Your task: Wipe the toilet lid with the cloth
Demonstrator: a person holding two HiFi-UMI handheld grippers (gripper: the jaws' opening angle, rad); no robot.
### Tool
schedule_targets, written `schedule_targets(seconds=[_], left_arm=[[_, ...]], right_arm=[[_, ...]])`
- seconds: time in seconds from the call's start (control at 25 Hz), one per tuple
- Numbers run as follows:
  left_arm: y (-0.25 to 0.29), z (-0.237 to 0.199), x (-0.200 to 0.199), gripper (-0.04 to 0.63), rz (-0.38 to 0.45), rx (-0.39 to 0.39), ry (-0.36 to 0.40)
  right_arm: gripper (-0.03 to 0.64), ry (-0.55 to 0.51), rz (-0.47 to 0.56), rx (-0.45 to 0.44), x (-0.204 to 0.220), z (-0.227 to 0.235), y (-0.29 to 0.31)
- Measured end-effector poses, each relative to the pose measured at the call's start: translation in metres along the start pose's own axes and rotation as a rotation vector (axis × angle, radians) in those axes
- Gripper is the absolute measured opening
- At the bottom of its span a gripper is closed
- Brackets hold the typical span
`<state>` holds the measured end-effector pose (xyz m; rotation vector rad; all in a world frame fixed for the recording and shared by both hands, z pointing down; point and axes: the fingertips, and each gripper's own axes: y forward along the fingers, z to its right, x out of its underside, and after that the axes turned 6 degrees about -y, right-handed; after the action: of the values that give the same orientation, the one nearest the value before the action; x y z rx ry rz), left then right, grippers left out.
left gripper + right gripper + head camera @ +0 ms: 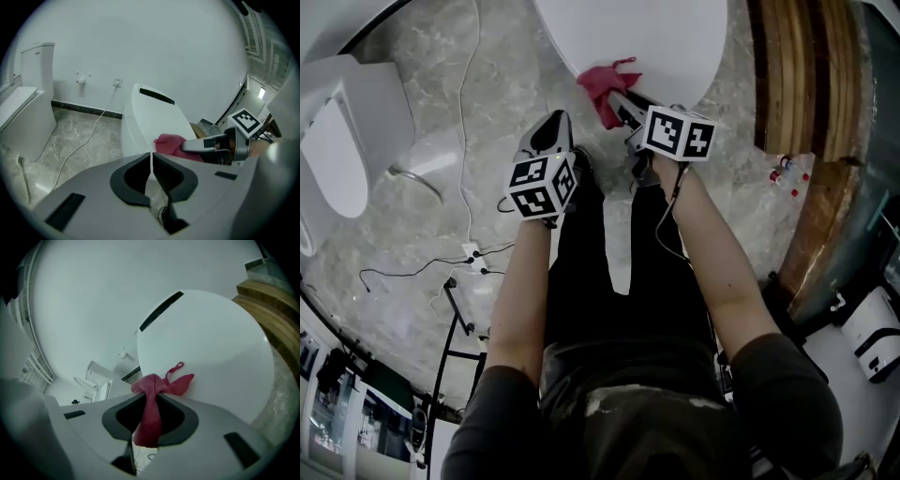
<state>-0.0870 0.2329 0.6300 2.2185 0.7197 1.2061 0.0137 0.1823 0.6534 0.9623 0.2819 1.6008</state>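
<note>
At the near rim of the toilet lid [661, 42], 12 o'clock in the head view, red cloth [602, 86] bunched against it, clamped between the jaws of the right gripper [621, 107]. At its 9 o'clock, left gripper [551, 129], jaws pressed together on nothing

Head view downward, gripper views share lid [647, 37]

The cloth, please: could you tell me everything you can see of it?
The cloth is pinkish-red, soft and looks like terry. It is bunched, with a thin loop at one corner. The right gripper is shut on it: a strip runs back between the jaws, and the loose end fans out ahead. That end appears to rest on the near edge of the closed white toilet lid.
</note>
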Motion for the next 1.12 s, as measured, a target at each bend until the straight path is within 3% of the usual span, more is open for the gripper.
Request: schedule_targets(seconds=[0.16,0.36,0.56,0.76,0.96,1.12], left_arm=[[-0.002,0.016,0.024,0.023,-0.025,-0.001,-0.01],[0.012,0.073,0.039,0.023,-0.028,0.048,0.0],[0.034,0.135,0.059,0.023,-0.029,0.075,0.004],[0.05,0.165,0.074,0.023,-0.031,0.087,0.009],[0.047,0.208,0.07,0.023,-0.02,0.08,0.02],[0.024,0.232,0.054,0.023,-0.004,0.08,0.04]], right_arm=[[0.067,0.013,-0.007,0.036,0.01,0.031,-0.029],[0.067,0.033,0.005,0.085,0.008,0.082,-0.071],[0.067,0.044,0.03,0.118,-0.009,0.139,-0.115],[0.066,0.034,0.065,0.146,-0.032,0.181,-0.136],[0.067,0.04,0.1,0.146,-0.06,0.201,-0.177],[0.067,0.044,0.116,0.125,-0.071,0.188,-0.203]])
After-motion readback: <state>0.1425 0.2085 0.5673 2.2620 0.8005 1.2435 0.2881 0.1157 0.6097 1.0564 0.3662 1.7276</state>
